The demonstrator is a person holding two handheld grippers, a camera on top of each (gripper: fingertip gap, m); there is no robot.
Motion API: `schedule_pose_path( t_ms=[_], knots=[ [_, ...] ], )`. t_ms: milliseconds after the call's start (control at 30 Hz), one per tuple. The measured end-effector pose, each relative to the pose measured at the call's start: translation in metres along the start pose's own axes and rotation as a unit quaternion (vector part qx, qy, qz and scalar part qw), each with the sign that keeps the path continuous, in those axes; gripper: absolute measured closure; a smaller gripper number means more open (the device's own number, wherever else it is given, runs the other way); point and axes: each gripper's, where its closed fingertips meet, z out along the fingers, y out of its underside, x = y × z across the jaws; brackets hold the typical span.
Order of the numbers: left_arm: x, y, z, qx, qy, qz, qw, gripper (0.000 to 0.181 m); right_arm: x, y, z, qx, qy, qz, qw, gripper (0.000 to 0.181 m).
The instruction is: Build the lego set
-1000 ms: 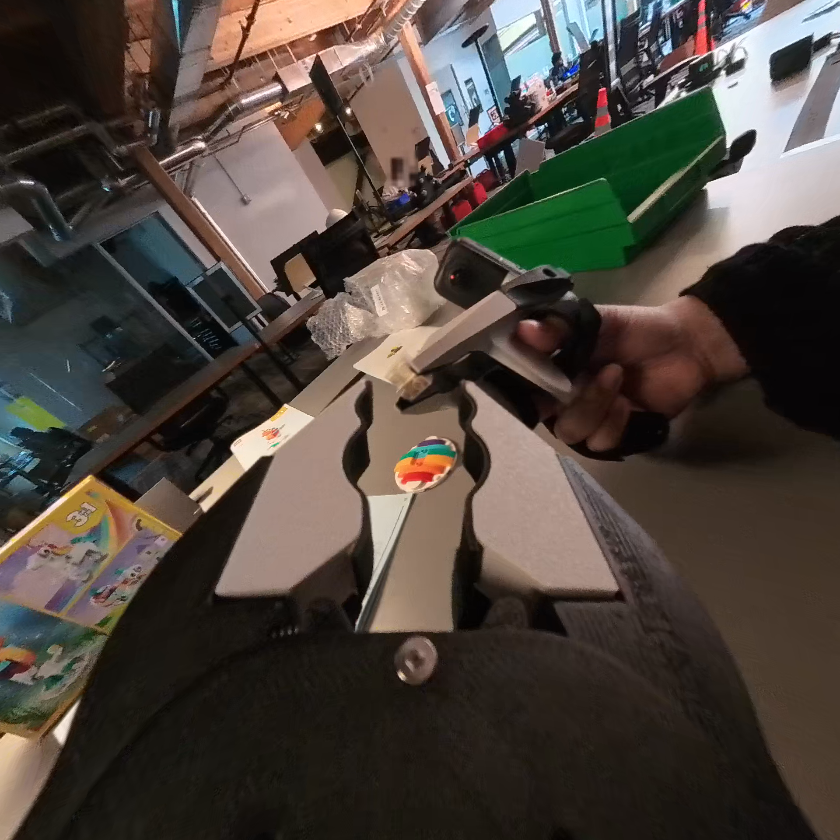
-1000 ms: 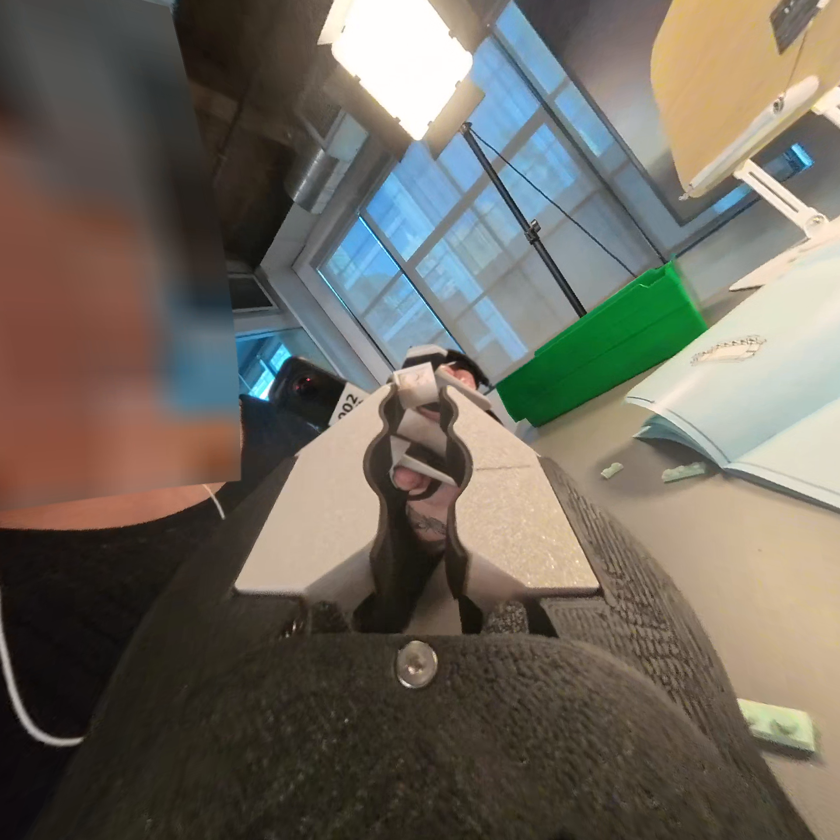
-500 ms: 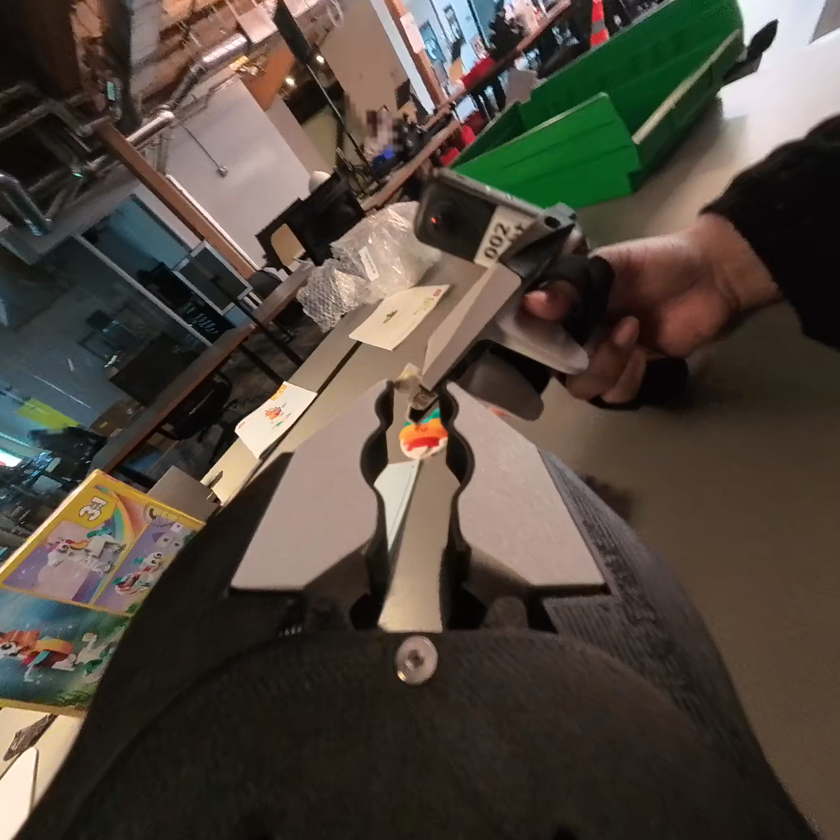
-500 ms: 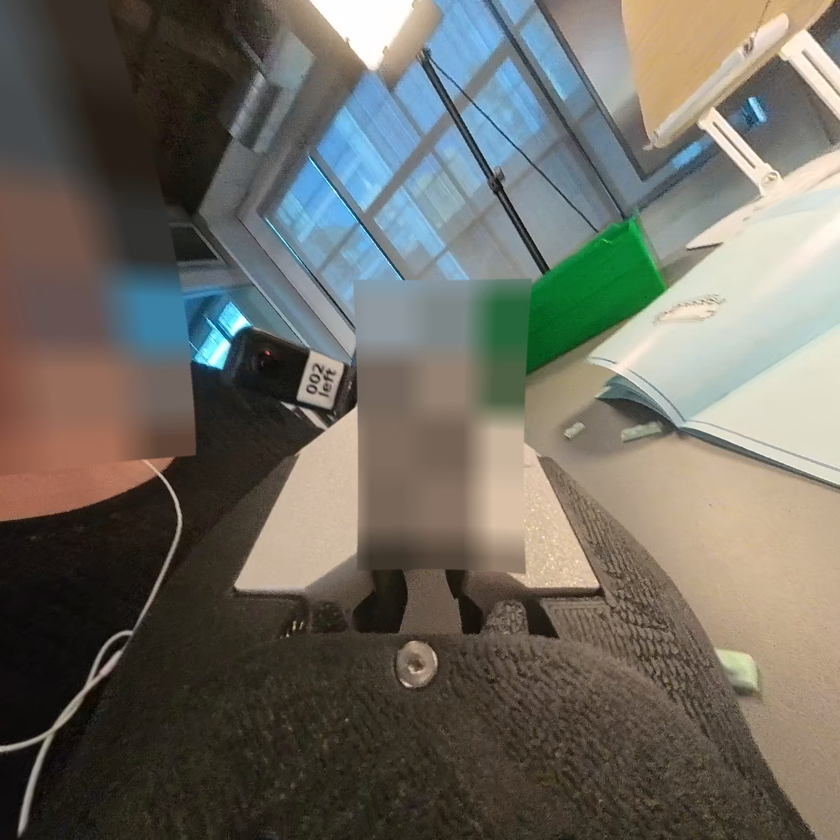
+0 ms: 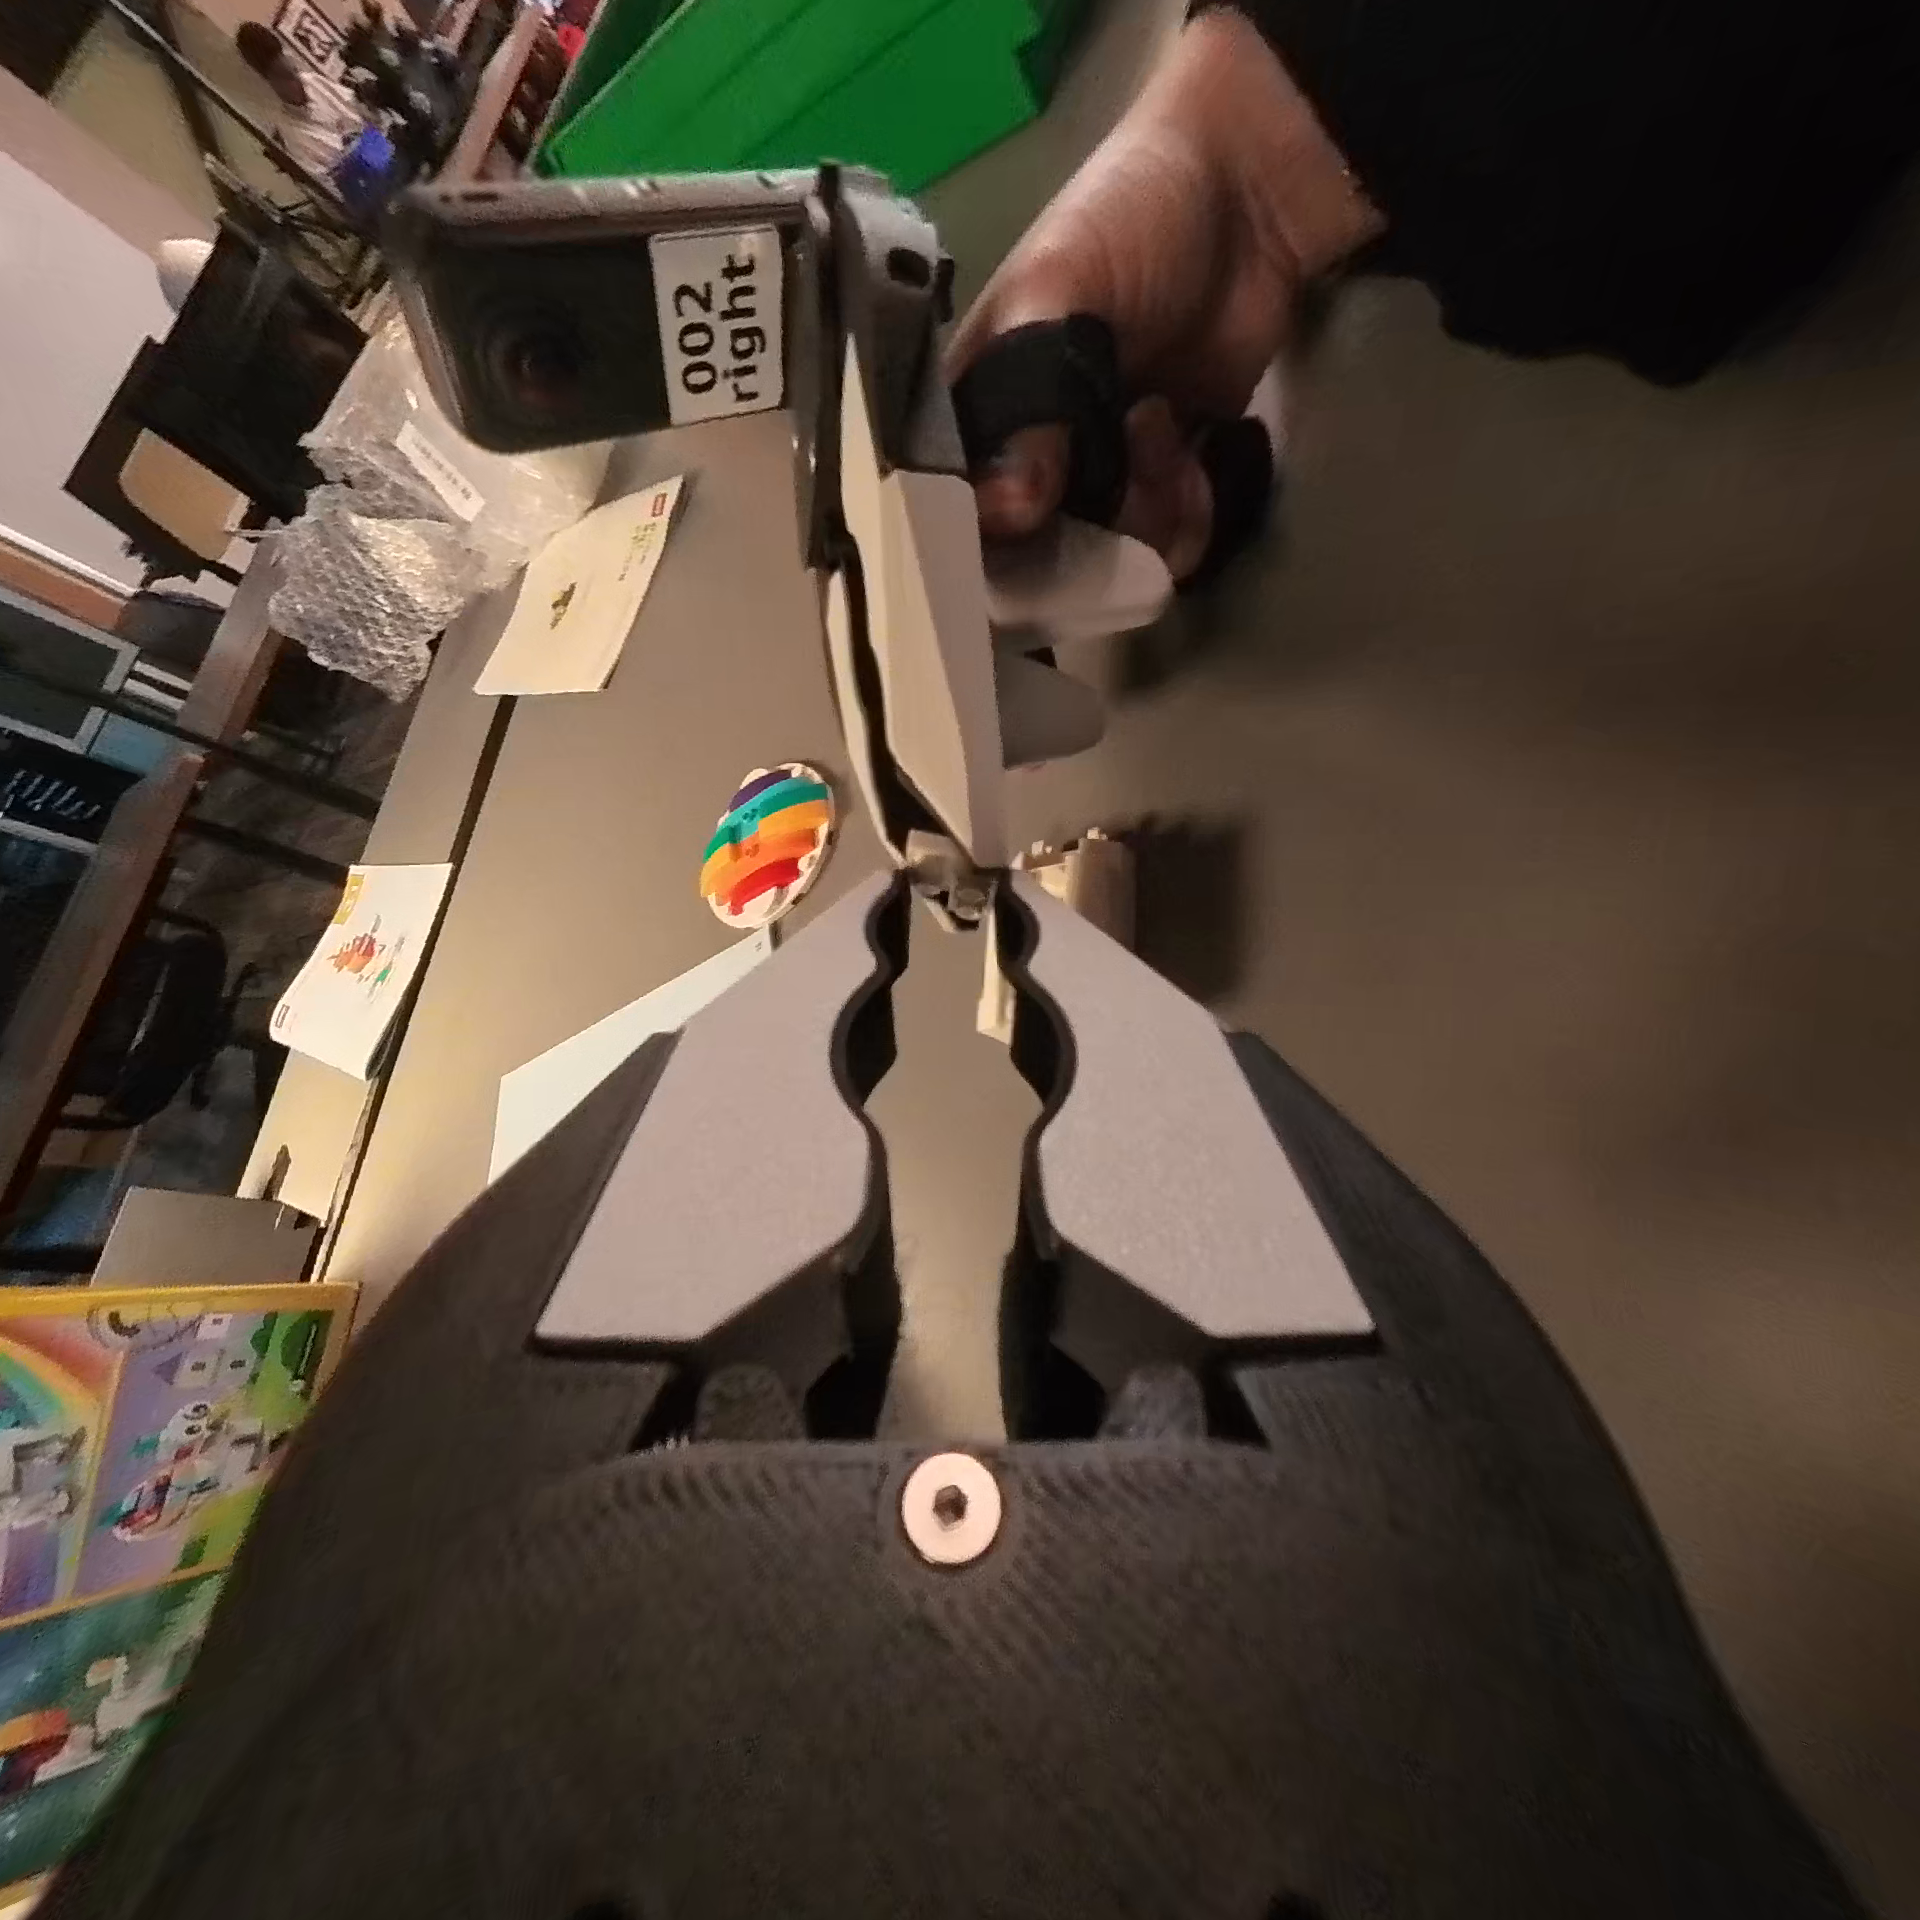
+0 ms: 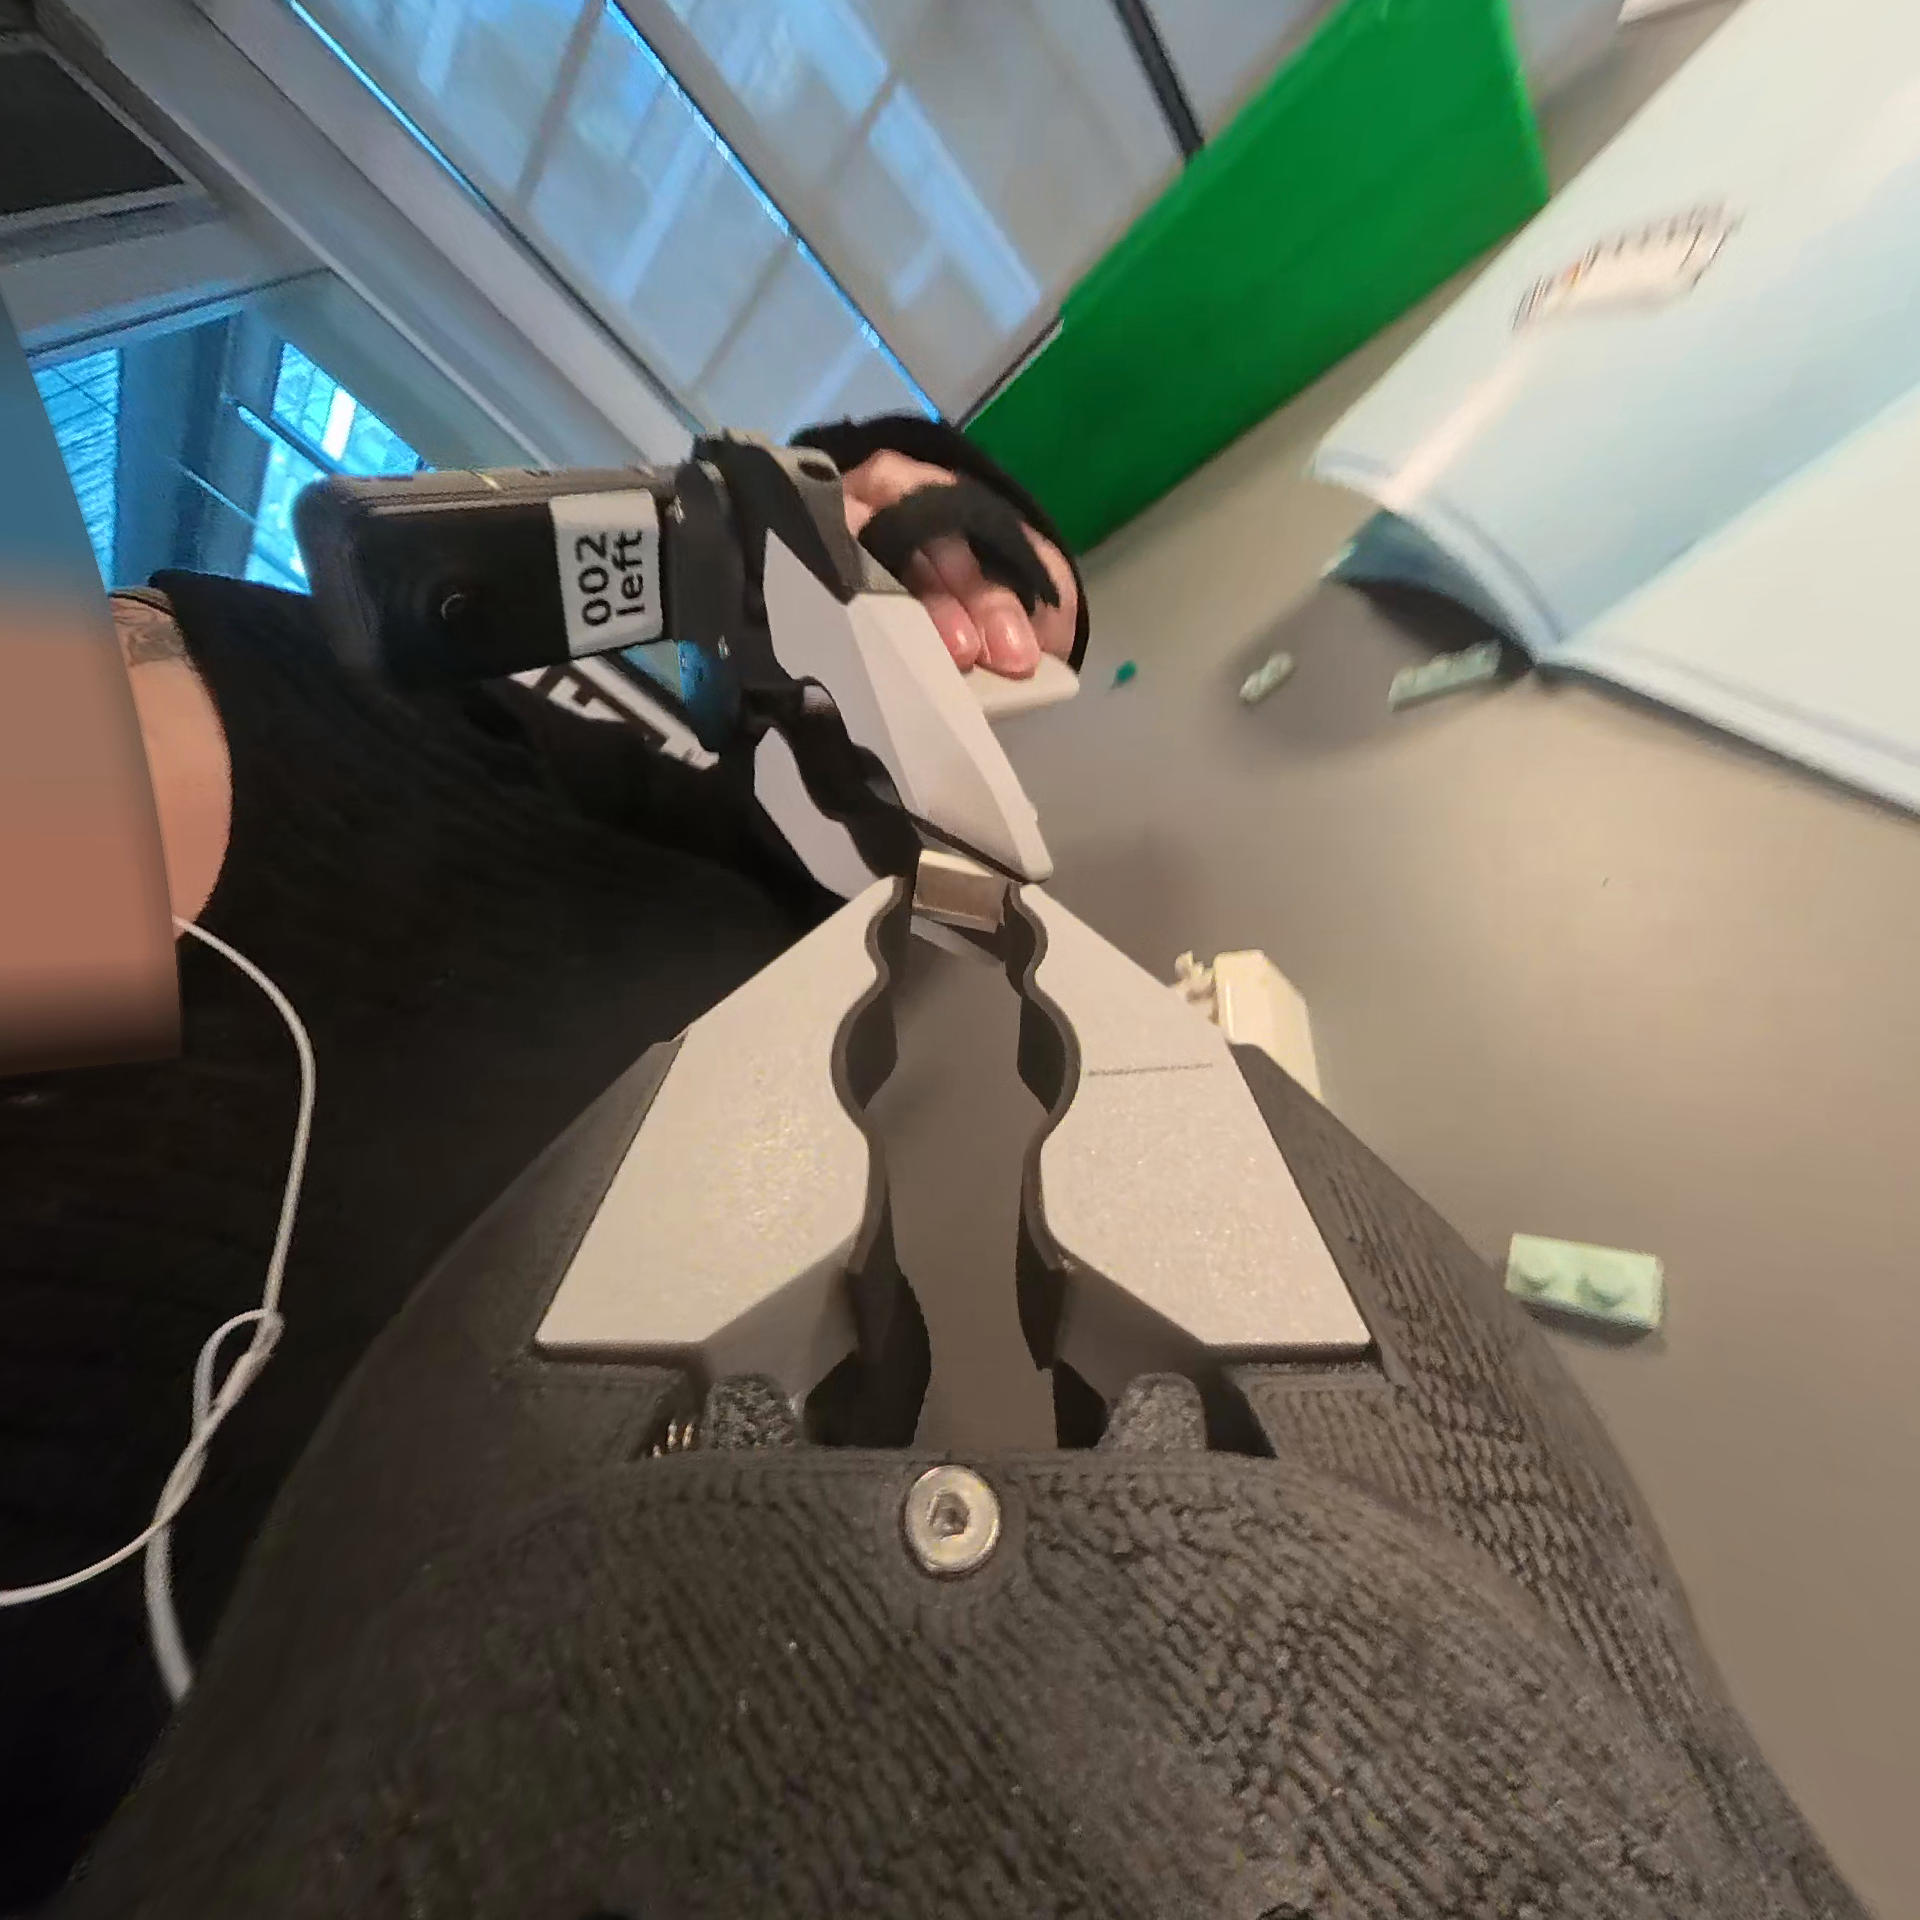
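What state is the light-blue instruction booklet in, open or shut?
Open: in the right wrist view the booklet lies flat on the table, an inner page facing up, stacked page edges showing beneath its near side.

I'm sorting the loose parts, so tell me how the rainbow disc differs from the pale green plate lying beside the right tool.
The rainbow disc is round, while the green plate is a rectangle. The disc carries curved bands of several colours on a white base, and the plate is one pale green all over. The plate shows two studs on top. Both lie loose on the grey table, and neither is gripped.
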Motion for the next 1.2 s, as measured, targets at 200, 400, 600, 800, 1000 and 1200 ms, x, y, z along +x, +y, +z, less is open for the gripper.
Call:
schedule_pose_path(
  t_ms=[200,400,600,800,1000,1200],
  knots=[
    [0.008,0.000,-0.002,-0.009,0.022,0.040,0.999,0.167,0.002,0.001,-0.003,0.000,-0.020,0.059,0.998,0.155],
    [0.008,-0.007,-0.003,0.001,0.024,0.041,0.999,0.165,-0.006,0.007,0.000,-0.022,-0.051,0.064,0.996,0.166],
    [-0.024,-0.028,-0.011,0.105,0.007,-0.221,0.969,0.140,-0.016,-0.026,-0.014,0.095,-0.062,-0.041,0.993,0.167],
    [-0.036,-0.050,-0.028,0.248,0.080,-0.399,0.879,0.156,-0.033,-0.041,-0.024,0.162,-0.069,-0.120,0.977,0.166],
    [-0.036,-0.054,-0.032,0.300,0.142,-0.498,0.801,0.152,-0.043,-0.042,-0.023,0.171,-0.040,-0.195,0.965,0.166],
    [-0.034,-0.036,-0.020,0.217,-0.029,-0.336,0.916,0.135,-0.038,-0.054,-0.027,0.216,-0.031,-0.153,0.964,0.166]
  ],
)
